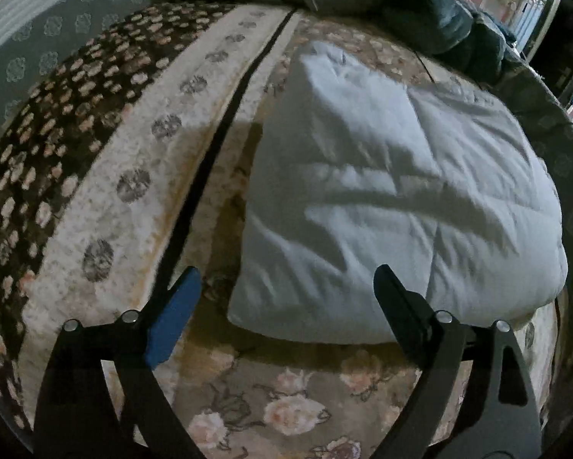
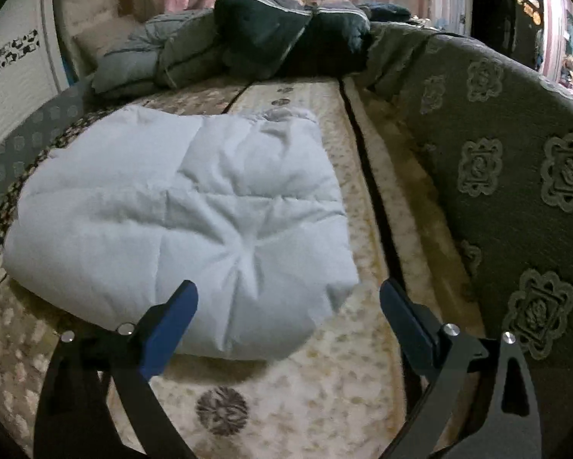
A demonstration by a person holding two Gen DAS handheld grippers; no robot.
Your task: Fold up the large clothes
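White padded garment (image 1: 397,199), backrest (image 2: 516,176) right-view only.

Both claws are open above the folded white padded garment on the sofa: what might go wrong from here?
1. The white padded garment is puffy, with nothing pressing on it, as the left claw and right claw are open above it. The fold may spring back open.
2. Its near corner bulges loosely and could unroll.
3. The pile of dark clothes lies close behind it, so the next pick could drag across the folded piece.

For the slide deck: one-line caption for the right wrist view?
Right claw open above the folded white padded garment lying on the floral sofa cushions, nothing gripped.
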